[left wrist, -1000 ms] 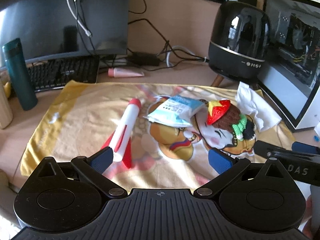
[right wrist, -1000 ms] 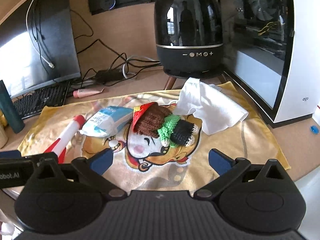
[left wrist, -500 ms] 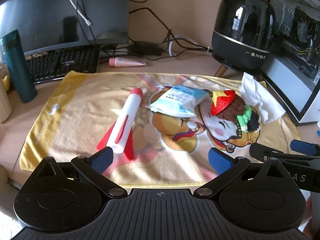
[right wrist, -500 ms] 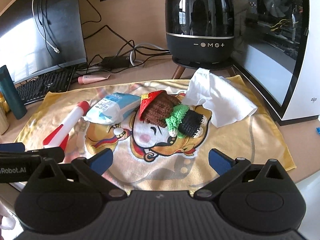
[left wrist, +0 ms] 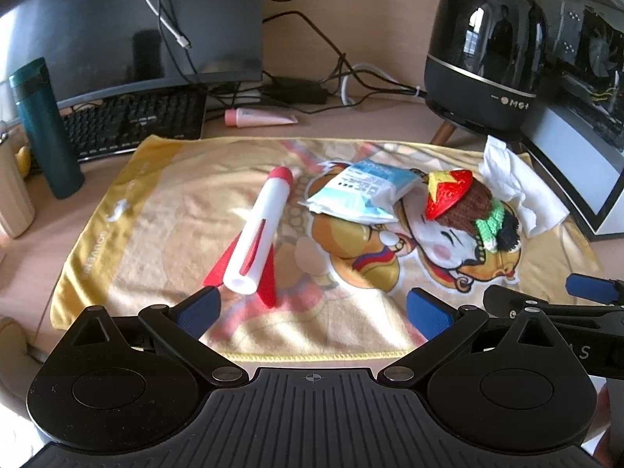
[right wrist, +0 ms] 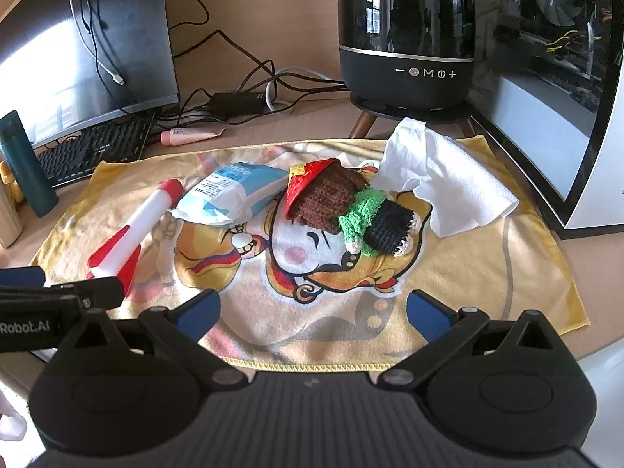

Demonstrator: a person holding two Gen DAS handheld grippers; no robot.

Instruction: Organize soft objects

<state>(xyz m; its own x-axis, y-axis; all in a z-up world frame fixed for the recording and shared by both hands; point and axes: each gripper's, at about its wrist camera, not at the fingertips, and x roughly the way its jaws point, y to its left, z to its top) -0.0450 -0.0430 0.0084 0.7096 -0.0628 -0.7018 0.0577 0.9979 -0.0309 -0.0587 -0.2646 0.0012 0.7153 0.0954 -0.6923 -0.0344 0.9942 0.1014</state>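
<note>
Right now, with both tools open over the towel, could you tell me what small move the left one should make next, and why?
Probably ease the left tool forward and down around the foam rocket. Its white tail end lies just ahead of the left blue pad, clear of the tissue pack, and nothing is held yet. The right tool faces the crocheted doll instead.

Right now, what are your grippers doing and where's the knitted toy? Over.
Left gripper open, empty. Right gripper open, empty. Knitted toy on towel, touching tissue pack. Nothing in the way.
</note>
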